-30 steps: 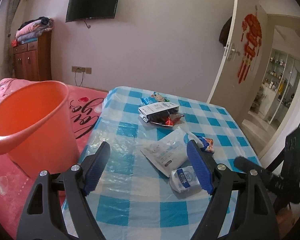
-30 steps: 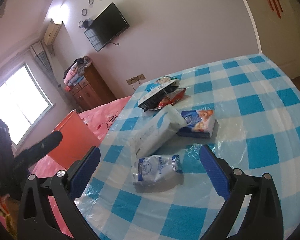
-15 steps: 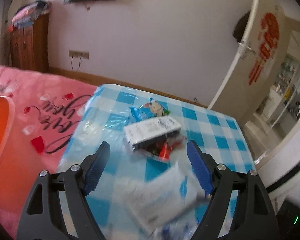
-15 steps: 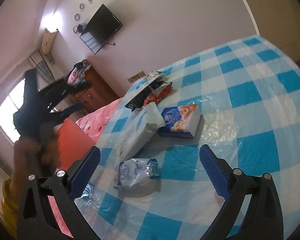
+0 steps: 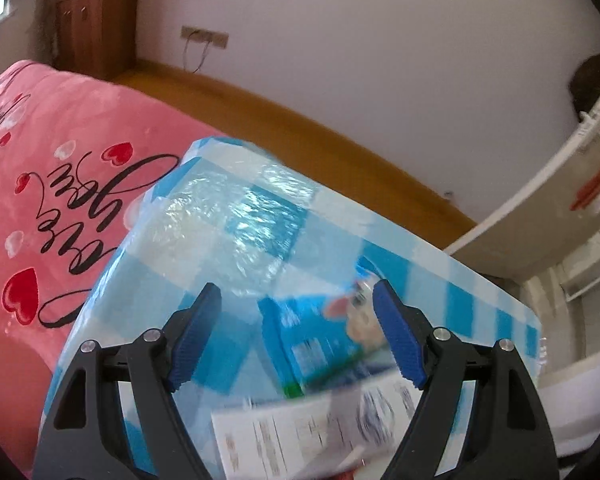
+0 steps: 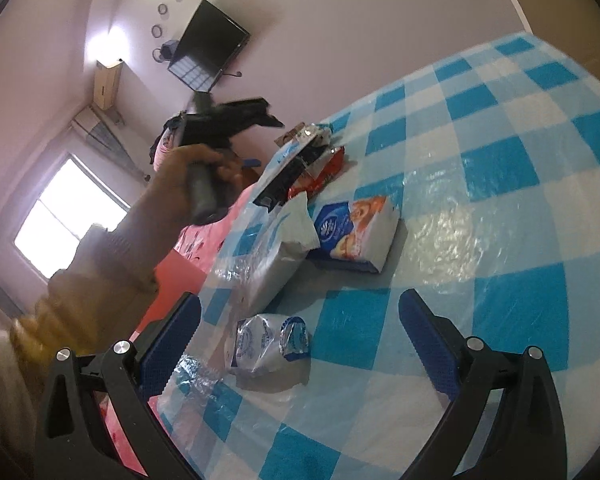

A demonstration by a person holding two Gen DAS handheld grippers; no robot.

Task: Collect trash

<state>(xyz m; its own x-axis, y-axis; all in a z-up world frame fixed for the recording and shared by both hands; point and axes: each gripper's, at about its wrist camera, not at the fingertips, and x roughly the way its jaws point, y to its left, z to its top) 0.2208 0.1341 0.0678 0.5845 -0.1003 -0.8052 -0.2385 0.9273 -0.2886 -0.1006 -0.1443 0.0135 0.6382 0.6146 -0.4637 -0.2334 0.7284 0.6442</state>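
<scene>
**Both claws spread wide over the litter on the checked desk**

The left claw (image 5: 296,336) is gaping wide and empty above a blurred blue cartoon-printed wrapper (image 5: 316,340) at the far end of the blue-and-white checked desk (image 5: 236,216). The right claw (image 6: 300,344) is likewise spread wide, holding nothing, framing a crumpled white-and-blue plastic packet (image 6: 268,344) at the desk's near edge. Beyond that packet is lying a white plastic bag (image 6: 276,260), beside a blue-and-white tissue pack (image 6: 352,232).

Daylit room, moderately bright. In the right wrist view a window (image 6: 70,216) at 9 o'clock is blown out white, and glare shimmers on the bench's plastic cover (image 6: 446,236). The left wrist view is motion-blurred, the blue packet (image 5: 320,344) at 6 o'clock smeared. Fisheye bending curves both views toward dark corners.
</scene>
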